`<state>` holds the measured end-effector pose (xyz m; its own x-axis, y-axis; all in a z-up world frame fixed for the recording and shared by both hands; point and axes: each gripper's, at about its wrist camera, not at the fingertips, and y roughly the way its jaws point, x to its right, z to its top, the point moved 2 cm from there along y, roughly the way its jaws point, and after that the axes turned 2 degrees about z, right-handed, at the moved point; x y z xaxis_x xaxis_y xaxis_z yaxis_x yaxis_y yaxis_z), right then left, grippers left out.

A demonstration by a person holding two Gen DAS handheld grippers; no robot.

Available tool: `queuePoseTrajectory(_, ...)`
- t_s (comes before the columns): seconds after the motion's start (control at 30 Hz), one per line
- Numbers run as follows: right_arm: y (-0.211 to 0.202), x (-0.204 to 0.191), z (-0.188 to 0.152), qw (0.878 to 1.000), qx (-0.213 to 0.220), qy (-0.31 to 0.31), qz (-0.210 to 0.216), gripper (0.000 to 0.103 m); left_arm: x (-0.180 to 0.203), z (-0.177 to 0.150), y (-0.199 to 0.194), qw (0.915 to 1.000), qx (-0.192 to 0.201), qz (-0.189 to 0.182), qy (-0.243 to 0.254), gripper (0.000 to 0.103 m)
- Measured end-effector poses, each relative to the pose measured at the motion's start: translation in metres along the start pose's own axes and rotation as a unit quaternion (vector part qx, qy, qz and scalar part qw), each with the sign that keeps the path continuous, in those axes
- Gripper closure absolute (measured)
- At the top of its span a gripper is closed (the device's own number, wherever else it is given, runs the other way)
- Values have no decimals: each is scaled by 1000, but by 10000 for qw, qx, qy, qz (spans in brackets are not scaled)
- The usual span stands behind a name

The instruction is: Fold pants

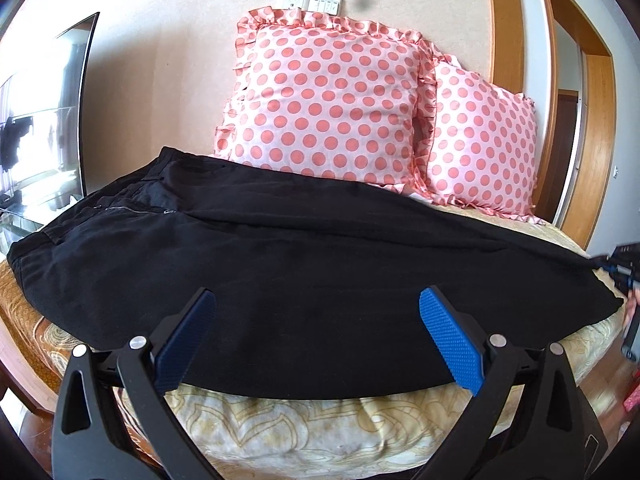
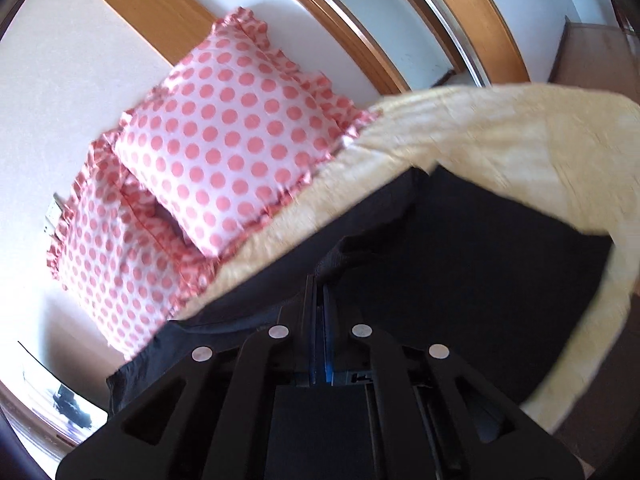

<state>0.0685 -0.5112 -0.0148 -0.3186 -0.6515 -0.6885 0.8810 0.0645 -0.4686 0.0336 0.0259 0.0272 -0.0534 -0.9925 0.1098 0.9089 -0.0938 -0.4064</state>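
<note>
Black pants (image 1: 304,280), flat on bed (image 1: 280,428). Right gripper (image 2: 320,292): jaws clamped on hem. Left gripper (image 1: 316,304): jaws wide, empty. Step: hem pickup; next, likely carry toward waistband.

The bed (image 1: 280,424) has a yellow cover with a swirly pattern, and its near edge curves down at the front. Black pants (image 1: 304,280) lie spread flat across the bed from left to right, with the zipper end at the left and the leg ends at the right. Two pink pillows with big red dots sit at the back of the bed against the wall, a big pillow (image 1: 328,100) on the left and a second pillow (image 1: 484,140) just beside it on the right, touching it.
</note>
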Motion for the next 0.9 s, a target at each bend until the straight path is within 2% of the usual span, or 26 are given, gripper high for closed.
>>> queuePoseTrajectory(0.1,4,7,-1,9996,-193,226,-36,99,3,2,-2,10000,25,-56,-9,2)
queuePoseTrajectory(0.17,5,10,-1,9988,-265,407,-54,90,2,2,-4,10000,59,-43,-49,2)
queuePoseTrajectory(0.23,7,12,-2,9985,-292,458,-118,65,-2,1,-7,9999,105,8,-135,2)
queuePoseTrajectory(0.27,8,12,-3,9982,-315,485,-146,60,-4,0,-8,9998,104,20,-177,2)
queuePoseTrajectory(0.43,15,23,-4,9952,-408,888,-35,59,-17,4,-8,9988,143,48,-459,2)
queuePoseTrajectory(0.57,23,25,0,9947,-261,988,-125,61,-29,8,-7,9957,213,-37,-898,2)
queuePoseTrajectory(0.6,26,24,1,9951,-242,950,-140,65,-31,8,-7,9950,198,-63,-974,2)
queuePoseTrajectory(0.7,42,27,4,9947,-338,964,-66,97,-39,9,-3,9922,115,-179,-1231,2)
queuePoseTrajectory(0.8,40,31,9,9943,-194,1028,205,100,-45,10,-2,9908,71,-131,-1346,2)
queuePoseTrajectory(0.9,3,28,23,9950,468,764,444,100,-47,12,-3,9920,78,42,-1261,2)
